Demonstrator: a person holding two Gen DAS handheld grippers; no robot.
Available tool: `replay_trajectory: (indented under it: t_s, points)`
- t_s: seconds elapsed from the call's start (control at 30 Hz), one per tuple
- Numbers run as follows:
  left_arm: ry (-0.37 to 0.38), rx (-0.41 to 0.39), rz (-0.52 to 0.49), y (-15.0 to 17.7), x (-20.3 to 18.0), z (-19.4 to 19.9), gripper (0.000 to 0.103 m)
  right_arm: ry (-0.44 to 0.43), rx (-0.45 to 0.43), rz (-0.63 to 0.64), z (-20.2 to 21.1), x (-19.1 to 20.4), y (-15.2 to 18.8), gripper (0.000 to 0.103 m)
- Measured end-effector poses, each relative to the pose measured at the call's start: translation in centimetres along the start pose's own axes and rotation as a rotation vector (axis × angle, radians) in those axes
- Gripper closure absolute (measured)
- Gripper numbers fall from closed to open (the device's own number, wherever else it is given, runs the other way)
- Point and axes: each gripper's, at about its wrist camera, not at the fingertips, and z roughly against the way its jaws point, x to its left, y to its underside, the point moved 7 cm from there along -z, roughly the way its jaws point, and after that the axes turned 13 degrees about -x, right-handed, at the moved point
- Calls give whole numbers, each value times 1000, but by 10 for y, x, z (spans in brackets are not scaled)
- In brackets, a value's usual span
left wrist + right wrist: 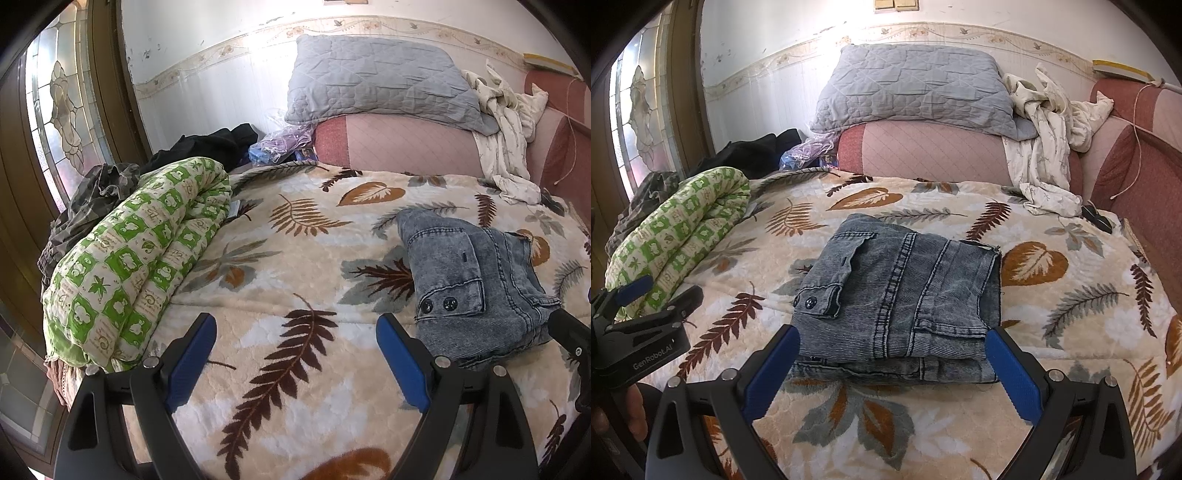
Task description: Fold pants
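Observation:
The pants (897, 295) are washed grey-blue jeans, folded into a compact stack on the leaf-print blanket (1052, 314). In the left wrist view the pants (476, 284) lie to the right. My right gripper (892, 332) is open, hovering at the stack's near edge; its blue pads stand at either side of the stack without pressing on it. My left gripper (295, 321) is open over bare blanket (295, 258), left of the pants, with nothing between its fingers. The right wrist view shows the left gripper (670, 291) at its left edge, with a hand below it.
A rolled green-and-white quilt (136, 258) lies along the bed's left side, dark clothes (207, 147) behind it. At the back, a grey quilted pillow (908, 88) rests on a pink cushion (923, 155), with crumpled white cloth (1049, 147) beside it. A glazed door (59, 110) stands left.

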Motion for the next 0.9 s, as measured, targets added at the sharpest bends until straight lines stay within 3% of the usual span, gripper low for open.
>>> replay_trajectory:
  t_s: [0.9]
  points:
    - [-2,37,-2,9,0,-9,14,-1,7,8,-4,1,0,1]
